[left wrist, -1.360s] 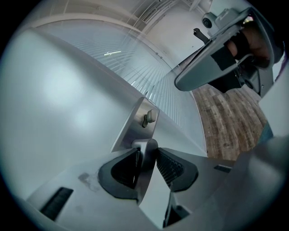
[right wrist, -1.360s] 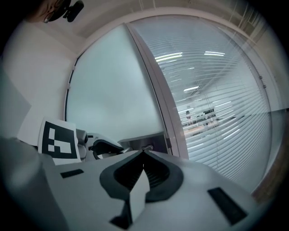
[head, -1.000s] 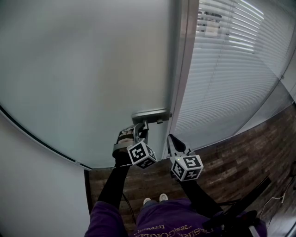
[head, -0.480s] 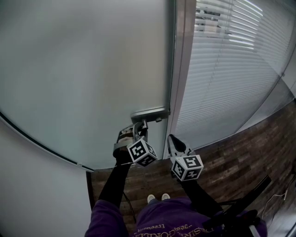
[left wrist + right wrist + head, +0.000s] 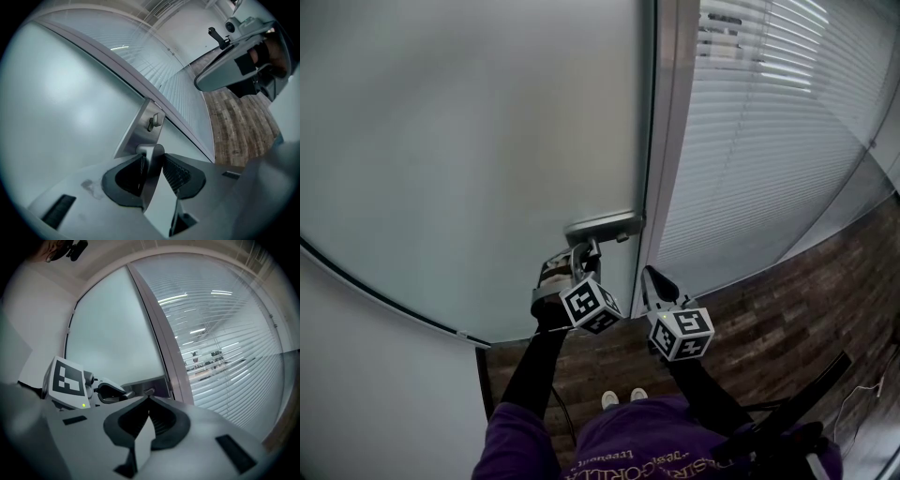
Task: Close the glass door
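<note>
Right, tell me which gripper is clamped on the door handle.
The left gripper: its jaws pinch the lever of the metal door handle. The right gripper hangs beside it, jaws together, holding nothing.

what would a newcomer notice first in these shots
The frosted glass door fills the left of the head view, with pale slatted blinds to its right. Low at the door's edge, the left gripper is clamped on the lever door handle, just below a metal lock plate. The right gripper hangs close beside it, jaws together and empty.
</note>
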Action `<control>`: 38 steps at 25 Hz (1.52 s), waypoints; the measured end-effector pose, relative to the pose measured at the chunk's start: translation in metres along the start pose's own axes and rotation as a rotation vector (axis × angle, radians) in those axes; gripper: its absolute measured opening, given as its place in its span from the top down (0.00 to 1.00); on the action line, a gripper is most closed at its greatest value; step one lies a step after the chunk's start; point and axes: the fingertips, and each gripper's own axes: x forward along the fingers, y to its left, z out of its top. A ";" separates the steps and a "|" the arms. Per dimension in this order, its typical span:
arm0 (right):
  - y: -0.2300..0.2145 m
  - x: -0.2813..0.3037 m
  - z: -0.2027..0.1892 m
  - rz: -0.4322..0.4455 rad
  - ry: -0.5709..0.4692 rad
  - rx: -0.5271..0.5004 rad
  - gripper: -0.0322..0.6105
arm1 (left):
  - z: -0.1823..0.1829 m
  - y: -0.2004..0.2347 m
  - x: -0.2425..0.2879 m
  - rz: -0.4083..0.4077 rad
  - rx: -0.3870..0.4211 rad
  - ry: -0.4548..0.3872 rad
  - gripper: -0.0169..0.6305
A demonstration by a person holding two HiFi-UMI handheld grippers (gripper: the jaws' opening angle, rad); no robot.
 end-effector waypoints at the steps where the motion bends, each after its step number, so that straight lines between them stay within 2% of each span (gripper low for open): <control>1: -0.001 0.000 0.000 -0.003 -0.001 -0.002 0.95 | -0.001 0.000 0.000 0.001 -0.002 0.002 0.77; 21: -0.011 -0.005 0.003 -0.043 -0.007 -0.012 0.95 | 0.000 0.008 0.016 -0.035 -0.056 0.038 0.77; 24: -0.010 -0.008 0.003 -0.046 -0.011 -0.012 0.95 | -0.001 0.005 0.018 -0.068 -0.074 0.044 0.77; 29: -0.008 -0.012 0.003 -0.050 -0.015 -0.013 0.95 | 0.002 0.006 0.015 -0.071 -0.090 0.032 0.77; 34: -0.007 -0.016 0.004 -0.053 -0.015 -0.014 0.95 | 0.002 0.005 0.013 -0.025 -0.063 0.001 0.77; 38: -0.004 -0.018 0.003 -0.053 -0.016 -0.015 0.95 | 0.007 0.011 0.003 0.043 -0.048 -0.082 0.76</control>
